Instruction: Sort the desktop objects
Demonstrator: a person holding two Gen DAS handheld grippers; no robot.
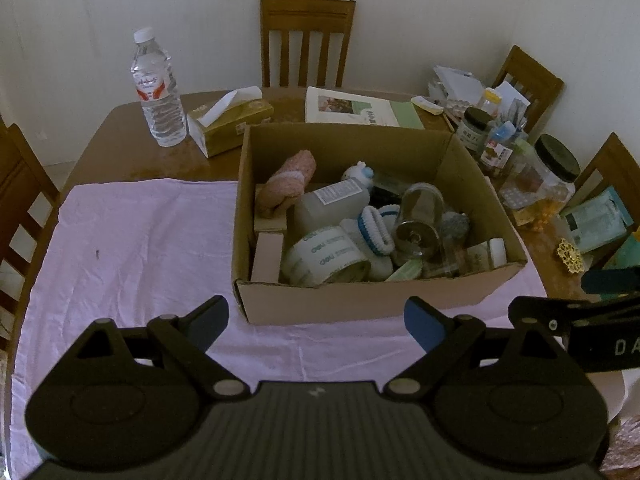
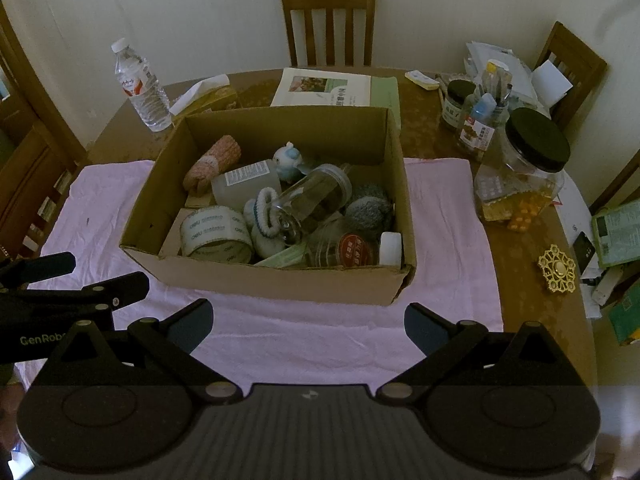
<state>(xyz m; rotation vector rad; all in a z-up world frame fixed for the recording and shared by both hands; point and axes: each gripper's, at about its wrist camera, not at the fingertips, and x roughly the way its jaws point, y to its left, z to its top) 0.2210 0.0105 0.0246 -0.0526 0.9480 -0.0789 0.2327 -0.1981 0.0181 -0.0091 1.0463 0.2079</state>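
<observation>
Wooden table (image 1: 120,136) with a pink cloth (image 1: 132,240) holds a cardboard box (image 2: 280,284) full of jumbled things. It sits straight ahead of both tongs. A clear jar (image 2: 312,200) lies tipped on top, long side slanting. Left gripper (image 1: 316,320) and right gripper (image 2: 308,324) hover near the box's front wall, jaws wide apart, empty, about equally near.

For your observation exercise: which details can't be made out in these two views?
- Box bottom: both views; cardboard box contents piled over it.
- Water bottle label text: too small in both views.
- Right gripper: left wrist view; cut off by the frame edge.
</observation>
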